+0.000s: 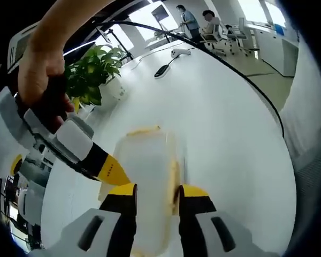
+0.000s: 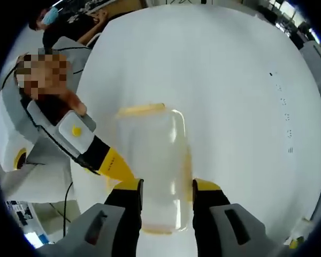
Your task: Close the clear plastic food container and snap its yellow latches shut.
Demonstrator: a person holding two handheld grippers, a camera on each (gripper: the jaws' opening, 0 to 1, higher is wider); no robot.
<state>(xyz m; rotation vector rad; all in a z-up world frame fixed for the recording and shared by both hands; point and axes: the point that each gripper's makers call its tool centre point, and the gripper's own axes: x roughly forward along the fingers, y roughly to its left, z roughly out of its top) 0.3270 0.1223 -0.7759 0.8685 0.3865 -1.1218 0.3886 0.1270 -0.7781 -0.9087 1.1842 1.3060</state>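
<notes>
counting from the left of the left gripper view: one hand [image 1: 40,72] gripping the handle of the other gripper [image 1: 111,170], one potted plant [image 1: 93,75] behind it, one clear container [image 1: 147,187] with yellow latches [image 1: 143,130] on the white table [image 1: 224,128], and beyond it one dark cable [image 1: 166,67] and two people seated near desks far off. the hand is wrapped around the handle from above, and that gripper slants down so its yellow tip meets the container's left side. the left gripper [image 1: 157,195] rises from below the container with its two jaws apart, one on each long side of the box, close against the walls; whether they press it i cannot tell. in the right gripper view the same single container [image 2: 152,166] lies lid on, one latch [image 2: 140,110] at its far end. to the container's left the other gripper [image 2: 115,167] angles in, tip at its edge. the right gripper [image 2: 166,193] straddles the near end, jaws spread either side of it.
</notes>
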